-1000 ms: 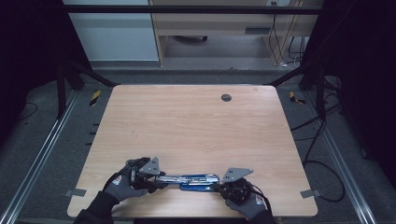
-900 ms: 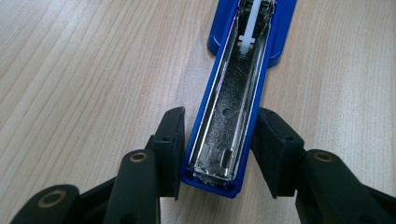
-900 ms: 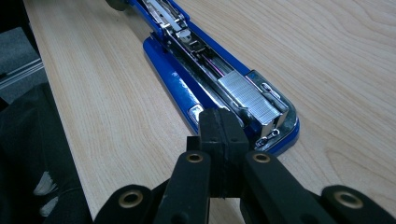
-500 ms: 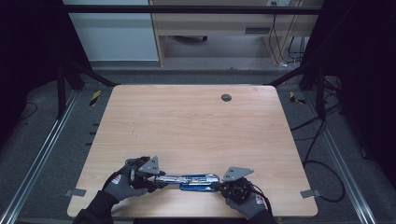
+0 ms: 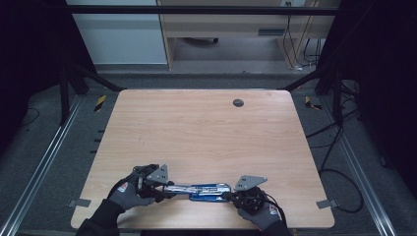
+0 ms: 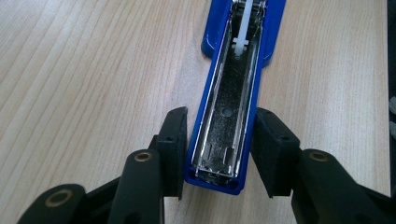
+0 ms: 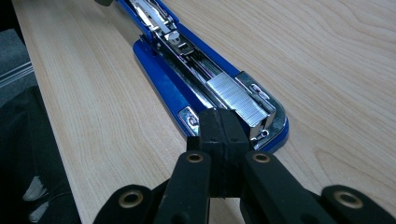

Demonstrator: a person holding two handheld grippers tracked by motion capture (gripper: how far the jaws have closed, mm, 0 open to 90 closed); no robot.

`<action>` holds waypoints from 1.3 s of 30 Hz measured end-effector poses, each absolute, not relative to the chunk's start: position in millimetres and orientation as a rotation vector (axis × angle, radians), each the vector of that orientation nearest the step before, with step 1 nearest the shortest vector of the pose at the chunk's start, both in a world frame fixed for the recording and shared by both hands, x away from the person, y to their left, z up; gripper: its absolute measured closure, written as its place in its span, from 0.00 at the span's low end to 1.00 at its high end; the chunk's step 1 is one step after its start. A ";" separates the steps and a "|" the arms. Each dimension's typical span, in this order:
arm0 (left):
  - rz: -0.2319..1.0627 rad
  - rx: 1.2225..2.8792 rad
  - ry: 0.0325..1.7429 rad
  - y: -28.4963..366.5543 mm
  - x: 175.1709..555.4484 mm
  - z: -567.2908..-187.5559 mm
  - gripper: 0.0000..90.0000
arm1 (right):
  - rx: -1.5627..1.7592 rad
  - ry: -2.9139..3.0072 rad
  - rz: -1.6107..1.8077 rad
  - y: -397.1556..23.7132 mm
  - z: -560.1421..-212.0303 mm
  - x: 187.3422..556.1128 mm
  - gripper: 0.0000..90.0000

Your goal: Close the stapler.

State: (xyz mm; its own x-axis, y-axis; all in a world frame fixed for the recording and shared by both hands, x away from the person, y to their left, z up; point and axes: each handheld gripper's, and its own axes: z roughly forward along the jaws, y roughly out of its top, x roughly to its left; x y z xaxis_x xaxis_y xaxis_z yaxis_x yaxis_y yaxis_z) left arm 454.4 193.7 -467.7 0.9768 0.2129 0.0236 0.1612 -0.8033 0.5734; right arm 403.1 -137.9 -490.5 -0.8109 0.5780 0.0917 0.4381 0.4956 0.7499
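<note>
A blue stapler (image 5: 206, 189) lies folded open flat near the table's front edge. Its empty lid channel (image 6: 229, 93) points at my left gripper (image 6: 219, 140). The left jaws stand on either side of the lid's end; they have just been closing, and both pads touch its blue sides. In the right gripper view the base's magazine holds a silver strip of staples (image 7: 238, 98). My right gripper (image 7: 222, 121) is shut with nothing between its jaws. Its tips sit at the base's end, right by the staples. From above, the left gripper (image 5: 169, 187) and right gripper (image 5: 227, 194) face each other along the stapler.
The wooden table (image 5: 206, 132) has a round dark cable hole (image 5: 238, 103) near its far edge. Gloved hands hold both grippers at the front edge. Metal rails (image 5: 44, 162) run along the floor beside the table, with cables (image 5: 339, 177) on the right.
</note>
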 end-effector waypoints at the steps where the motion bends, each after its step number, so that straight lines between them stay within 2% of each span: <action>1: 0.111 2.523 0.257 193.7 454.8 -467.4 0.65 | 0.880 2.564 1.211 -137.9 -490.5 403.1 1.00; 39: 0.108 2.596 0.187 184.2 453.8 -439.8 0.68 | 0.877 2.570 1.211 -137.9 -490.4 403.4 1.00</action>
